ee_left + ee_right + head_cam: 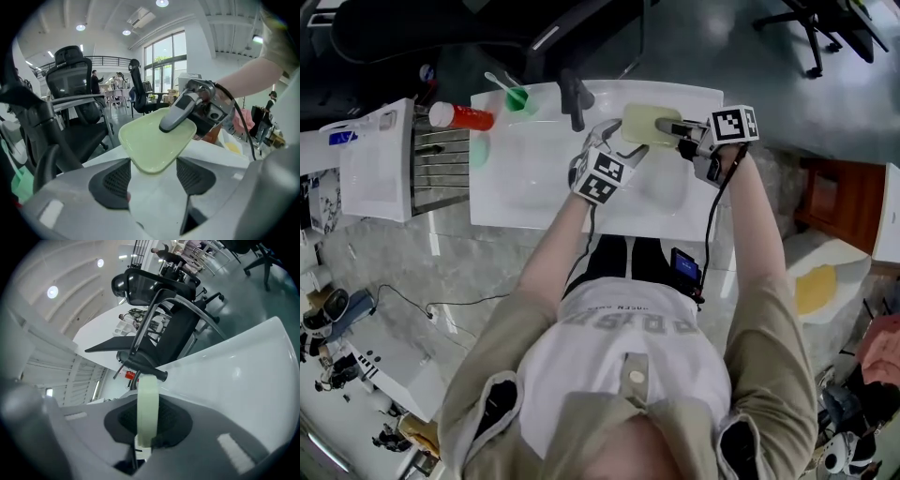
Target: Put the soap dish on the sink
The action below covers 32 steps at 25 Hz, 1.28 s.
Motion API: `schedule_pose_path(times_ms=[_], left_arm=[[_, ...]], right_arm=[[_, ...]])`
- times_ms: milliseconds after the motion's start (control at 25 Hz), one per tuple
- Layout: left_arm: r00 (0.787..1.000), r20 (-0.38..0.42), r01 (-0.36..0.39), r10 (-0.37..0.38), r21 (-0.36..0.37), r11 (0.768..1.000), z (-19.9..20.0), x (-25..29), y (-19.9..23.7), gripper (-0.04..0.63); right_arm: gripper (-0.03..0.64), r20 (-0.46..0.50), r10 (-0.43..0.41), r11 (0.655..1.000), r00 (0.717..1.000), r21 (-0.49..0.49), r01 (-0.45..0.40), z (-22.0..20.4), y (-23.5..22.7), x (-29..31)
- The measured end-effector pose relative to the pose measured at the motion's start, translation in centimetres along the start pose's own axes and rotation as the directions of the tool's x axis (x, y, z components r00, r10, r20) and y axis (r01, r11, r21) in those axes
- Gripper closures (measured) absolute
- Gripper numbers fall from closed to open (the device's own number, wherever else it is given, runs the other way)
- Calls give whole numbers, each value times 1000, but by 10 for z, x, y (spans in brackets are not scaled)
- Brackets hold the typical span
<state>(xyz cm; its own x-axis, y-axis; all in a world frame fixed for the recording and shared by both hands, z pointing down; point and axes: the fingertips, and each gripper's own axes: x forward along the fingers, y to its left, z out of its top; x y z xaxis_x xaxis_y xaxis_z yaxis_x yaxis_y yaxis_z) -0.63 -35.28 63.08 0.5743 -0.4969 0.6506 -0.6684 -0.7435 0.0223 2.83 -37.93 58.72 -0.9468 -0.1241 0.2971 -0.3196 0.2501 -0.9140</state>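
We've got the soap dish pinched by its edge in the right gripper, jaws clenched tight on it. It hangs over the far part of the sink, just right of the tap. The left gripper sits at the dish's near corner, its 2 jaws spread and pressing nothing. We're at the placing step. Next, we reckon: set it flat on the ledge, then release.

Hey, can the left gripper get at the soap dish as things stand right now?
Probably yes. The left gripper has its fingers apart, with the soap dish and its near edge just ahead between them, nothing in the way. The right gripper is shut on the dish's opposite rim.
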Motion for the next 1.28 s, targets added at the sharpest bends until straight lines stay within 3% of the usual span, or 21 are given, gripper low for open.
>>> schedule_pose_path(times_ms=[320, 600, 760, 1000, 1280], left_arm=[[993, -119, 4, -5, -12, 1000, -11, 33, 11, 276], [986, -168, -11, 11, 2, 1000, -17, 45, 17, 276], [984, -174, -30, 38, 45, 999, -16, 46, 22, 276], [981, -193, 52, -21, 157, 986, -15, 52, 4, 276], [963, -256, 112, -79, 119, 987, -30, 64, -8, 276]], right_arm=[[601, -18, -43, 997, 999, 62, 44, 13, -33, 4], [601, -43, -103, 989, 994, 104, 107, 16, -62, 10], [600, -53, -135, 983, 989, 118, 140, 20, -74, 14], [601, -74, -172, 975, 982, 131, 181, 18, -86, 14], [598, -71, -174, 971, 982, 151, 183, 15, -90, 18]])
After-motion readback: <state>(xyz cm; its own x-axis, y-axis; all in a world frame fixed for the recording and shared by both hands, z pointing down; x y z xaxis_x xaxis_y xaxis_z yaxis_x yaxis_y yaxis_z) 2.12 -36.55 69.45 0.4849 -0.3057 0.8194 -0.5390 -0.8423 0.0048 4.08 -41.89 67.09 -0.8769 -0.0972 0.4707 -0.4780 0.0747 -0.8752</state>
